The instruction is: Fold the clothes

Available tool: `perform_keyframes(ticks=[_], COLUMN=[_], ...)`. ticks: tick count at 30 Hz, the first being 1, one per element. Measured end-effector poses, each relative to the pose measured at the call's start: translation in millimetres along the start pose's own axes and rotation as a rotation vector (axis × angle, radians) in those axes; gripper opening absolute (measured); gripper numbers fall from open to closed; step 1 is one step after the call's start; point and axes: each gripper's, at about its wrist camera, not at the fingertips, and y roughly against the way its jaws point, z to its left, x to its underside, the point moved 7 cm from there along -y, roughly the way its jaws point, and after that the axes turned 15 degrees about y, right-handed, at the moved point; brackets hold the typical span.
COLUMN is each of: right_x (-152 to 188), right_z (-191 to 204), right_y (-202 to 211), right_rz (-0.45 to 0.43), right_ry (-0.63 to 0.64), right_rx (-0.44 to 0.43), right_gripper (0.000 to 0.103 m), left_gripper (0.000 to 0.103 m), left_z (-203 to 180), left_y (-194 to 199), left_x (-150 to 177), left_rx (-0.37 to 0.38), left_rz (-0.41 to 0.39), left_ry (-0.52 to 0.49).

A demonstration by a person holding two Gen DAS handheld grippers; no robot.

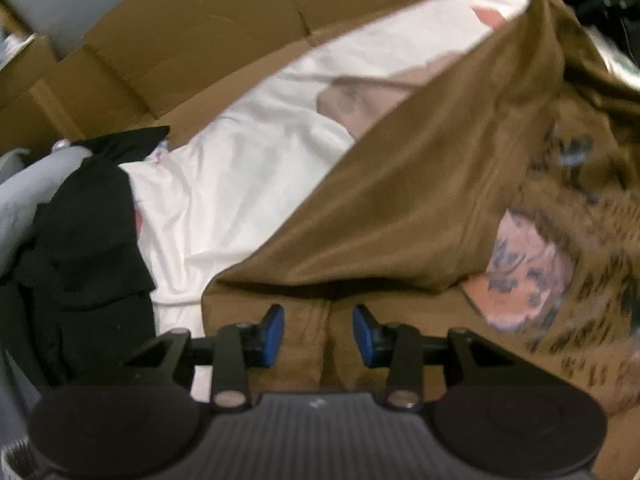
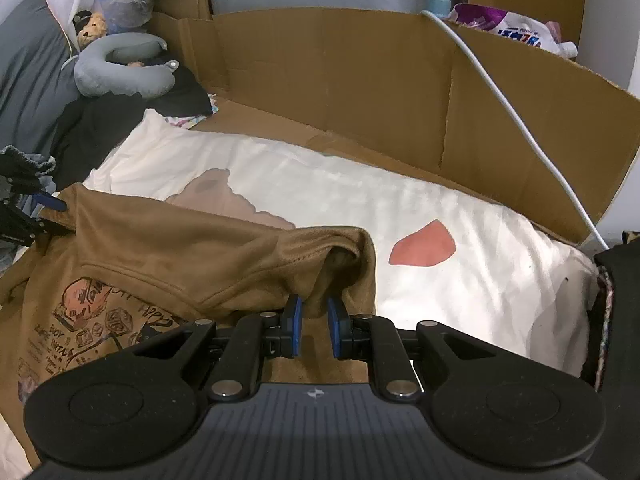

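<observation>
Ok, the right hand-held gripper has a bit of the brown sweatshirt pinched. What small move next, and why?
With the right hand-held gripper, probably carry the pinched fold toward the printed front and lay it flat. It is shut on a raised, bunched fold of the brown sweatshirt, while the left hand-held gripper is open over the cloth, gripping nothing.
</observation>
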Motion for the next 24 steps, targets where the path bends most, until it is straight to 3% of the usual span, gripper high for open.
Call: perform_keyframes(ticks=[6,12,14,19,24], right_x=[6.3,9.3,10.0,4.9,-3.1], right_z=[4.3,3.4,3.9,10.2,14.9], right_y=[-1.8,-3.6,-4.3,-4.3,-1.6], right_rz=[0.014,0.019,0.021,0.021,0.007], right_ry=[0.005,0.004,0.006,0.031,0.060], right_rx=[-0.008,0.001,0.004,0.007,0.024], right_gripper=[0.015,0.015,0.015,0.015,0.015], left_gripper=[0.040,0.039,0.031,0.024,0.013], left_z=[11.1,10.3,13.2,25.1,23.4], left_y=[-15.1,-18.5,-21.3,-27.0,-24.5], left_x=[6.0,16.9,18.5,16.1,17.3], left_rx=[-0.047,-0.005,-0.011,0.019,0.022], left_rz=[0.039,0.042,0.046,0.064,0.059], left_ry=[-0.066,-0.101,-0.083,0.052,0.037])
